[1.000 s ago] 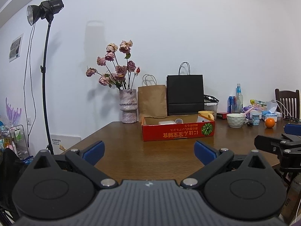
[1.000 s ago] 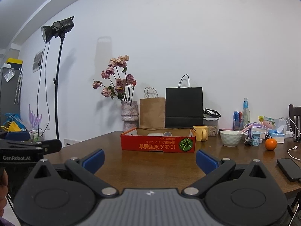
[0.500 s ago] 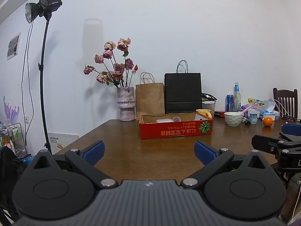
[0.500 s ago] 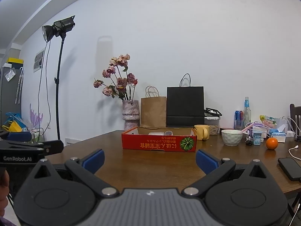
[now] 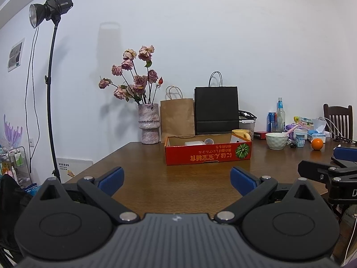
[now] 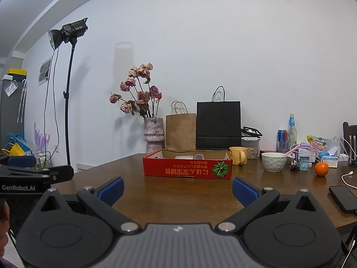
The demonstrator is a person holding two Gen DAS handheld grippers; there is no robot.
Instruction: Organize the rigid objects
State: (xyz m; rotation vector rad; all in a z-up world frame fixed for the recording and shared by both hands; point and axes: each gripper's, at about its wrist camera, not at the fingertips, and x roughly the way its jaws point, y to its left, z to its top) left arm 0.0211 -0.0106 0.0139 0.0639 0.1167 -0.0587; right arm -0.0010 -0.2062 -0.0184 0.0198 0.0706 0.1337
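The red box (image 5: 208, 154) sat mid-desk (image 5: 174, 185), its long side lying left to right across both views, open top up. Inside lay a white item (image 5: 194, 143) and a small clear cup (image 5: 208, 141); anything more was hidden by the wall. One yellow mug (image 6: 238, 155) stood just beside the box's right end, then one white bowl (image 6: 274, 161) and one orange (image 6: 321, 169) farther right. The left hand-held gripper (image 5: 176, 176) and the right hand-held gripper (image 6: 177, 187) each hung over the near edge, fingers spread apart, empty, well short of the box.

White wall (image 5: 223, 33); studio light (image 5: 52, 7); wooden table (image 5: 178, 185)
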